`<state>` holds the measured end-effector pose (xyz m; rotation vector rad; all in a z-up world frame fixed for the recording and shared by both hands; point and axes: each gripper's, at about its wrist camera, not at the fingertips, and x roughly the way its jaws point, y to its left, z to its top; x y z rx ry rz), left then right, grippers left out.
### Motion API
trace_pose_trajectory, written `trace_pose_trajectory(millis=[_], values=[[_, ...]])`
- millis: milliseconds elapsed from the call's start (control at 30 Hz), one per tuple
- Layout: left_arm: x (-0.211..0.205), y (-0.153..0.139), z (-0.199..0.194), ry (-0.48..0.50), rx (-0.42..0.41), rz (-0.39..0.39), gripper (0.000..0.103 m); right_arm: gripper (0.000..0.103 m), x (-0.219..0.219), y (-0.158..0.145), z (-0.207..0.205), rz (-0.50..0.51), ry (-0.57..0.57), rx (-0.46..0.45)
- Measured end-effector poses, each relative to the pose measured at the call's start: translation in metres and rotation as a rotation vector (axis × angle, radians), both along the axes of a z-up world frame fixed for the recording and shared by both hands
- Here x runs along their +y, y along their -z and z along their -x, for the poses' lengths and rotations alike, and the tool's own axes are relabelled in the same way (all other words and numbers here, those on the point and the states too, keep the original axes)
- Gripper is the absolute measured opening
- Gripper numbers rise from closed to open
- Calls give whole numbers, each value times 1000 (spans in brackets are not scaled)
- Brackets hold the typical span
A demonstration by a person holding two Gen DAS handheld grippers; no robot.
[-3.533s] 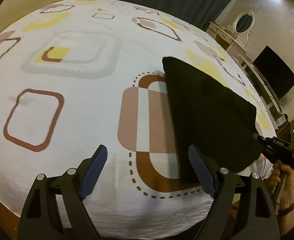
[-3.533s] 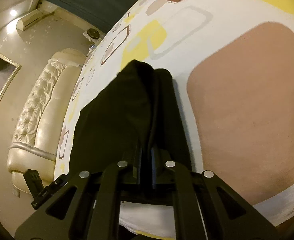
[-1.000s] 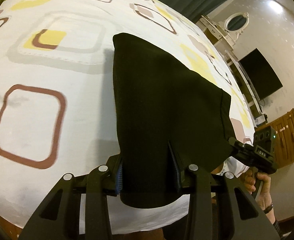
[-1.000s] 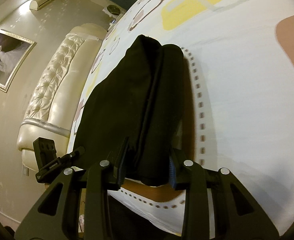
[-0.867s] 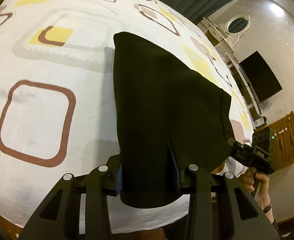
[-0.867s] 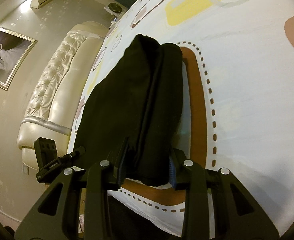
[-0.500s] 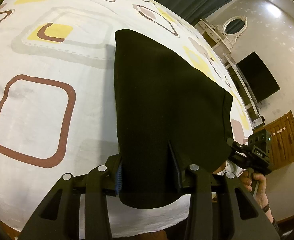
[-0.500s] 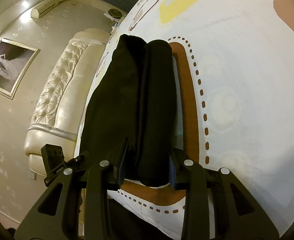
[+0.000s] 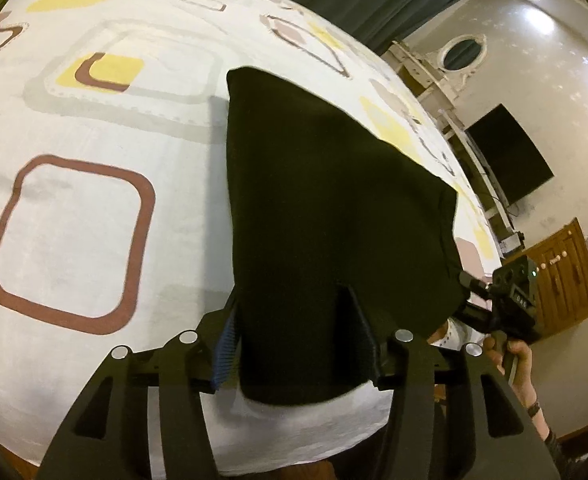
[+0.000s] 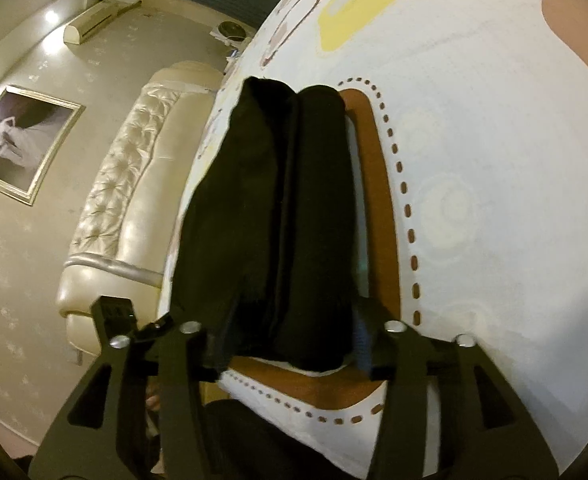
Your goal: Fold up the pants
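Observation:
The black pants (image 9: 325, 200) lie folded into a thick bundle on the patterned bed sheet (image 9: 94, 220), their near end at the bed's front edge. My left gripper (image 9: 294, 304) straddles that near end; its jaws are opening, the blue left pad stands off the cloth, and the pants lie between the fingers. In the right wrist view the pants (image 10: 278, 200) show two stacked rolls. My right gripper (image 10: 290, 320) straddles their other corner, jaws opening, with a gap at its right pad. Each gripper appears in the other's view: the right gripper (image 9: 509, 300), the left gripper (image 10: 122, 320).
The bed sheet (image 10: 493, 200) spreads wide beyond the pants. A cream tufted headboard (image 10: 134, 184) is at one end. A dressing table with an oval mirror (image 9: 461, 48), a dark TV (image 9: 509, 156) and a wooden cabinet (image 9: 565, 276) stand beside the bed. A person's hand (image 9: 509, 360) holds the right gripper.
Both grippers' jaws have spread wider around the pants since half a second ago. The bundle stays where it was, near the bed's front edge.

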<state>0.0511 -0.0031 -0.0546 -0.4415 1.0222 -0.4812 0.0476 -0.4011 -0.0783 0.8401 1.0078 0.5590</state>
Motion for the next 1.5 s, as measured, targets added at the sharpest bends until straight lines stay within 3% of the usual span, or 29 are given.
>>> trace_pose_trajectory(millis=[100, 200, 300, 567, 867, 900, 933, 967, 1000, 1033, 1133, 1333, 1500], values=[[15, -8, 2, 2, -47, 8, 62, 73, -12, -12, -3, 5, 25, -28], [26, -8, -17, 2, -42, 28, 66, 76, -19, -16, -18, 30, 32, -37], [23, 0, -50, 25, 7, 59, 69, 76, -22, -16, -45, 42, 35, -32], [-2, 11, -116, 61, 25, 21, 72, 77, -5, -11, -109, 65, -1, -17], [4, 23, -136, 68, 54, 90, 75, 77, 4, -7, -129, 37, -36, -23], [6, 24, -136, 64, 57, 102, 75, 74, 6, -7, -130, 40, -44, -22], [8, 24, -135, 60, 60, 116, 75, 63, 6, -8, -132, 50, -49, -23], [10, 25, -137, 59, 62, 122, 73, 57, 8, -8, -133, 78, -51, -20], [9, 25, -136, 64, 61, 111, 59, 48, 10, -6, -134, 99, -60, -14], [7, 26, -136, 72, 68, 93, 54, 42, 12, -5, -134, 107, -67, -13], [1, 21, -131, 94, 38, 23, 42, 35, 13, -3, -133, 108, -67, -15], [-6, 4, -125, 97, -26, -106, 29, 30, 17, -16, -131, 122, -60, -61], [-8, -8, -132, 80, -61, -155, 26, 29, 18, -23, -138, 124, -56, -91]])
